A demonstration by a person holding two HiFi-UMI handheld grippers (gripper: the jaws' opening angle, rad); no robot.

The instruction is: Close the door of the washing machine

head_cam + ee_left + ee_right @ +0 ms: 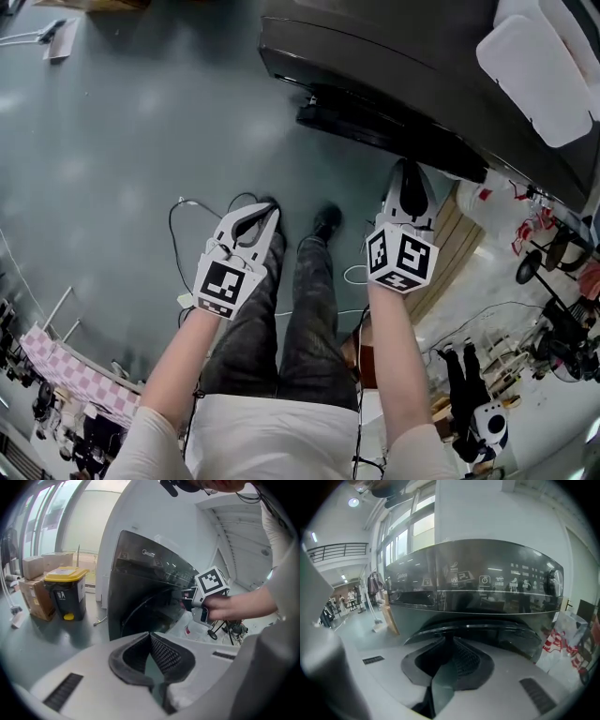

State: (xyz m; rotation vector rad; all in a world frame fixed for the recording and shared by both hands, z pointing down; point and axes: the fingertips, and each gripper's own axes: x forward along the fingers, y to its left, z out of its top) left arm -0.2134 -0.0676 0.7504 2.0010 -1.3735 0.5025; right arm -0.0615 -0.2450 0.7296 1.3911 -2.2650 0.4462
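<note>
Right gripper [452,639], jaws together, beside washing machine door [511,637].

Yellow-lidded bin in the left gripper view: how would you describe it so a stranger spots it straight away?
Find the big dark washing machine in the middle of the left gripper view, then look left along the grey floor. There the bin stands beside brown cardboard boxes. It alone has a black body and a bright yellow lid.

Washing machine [375,47] cut off by the head view's top and right edges. Panel lettering [487,581] too small to read. Door [511,637] lower part hidden behind right gripper [452,641].
</note>
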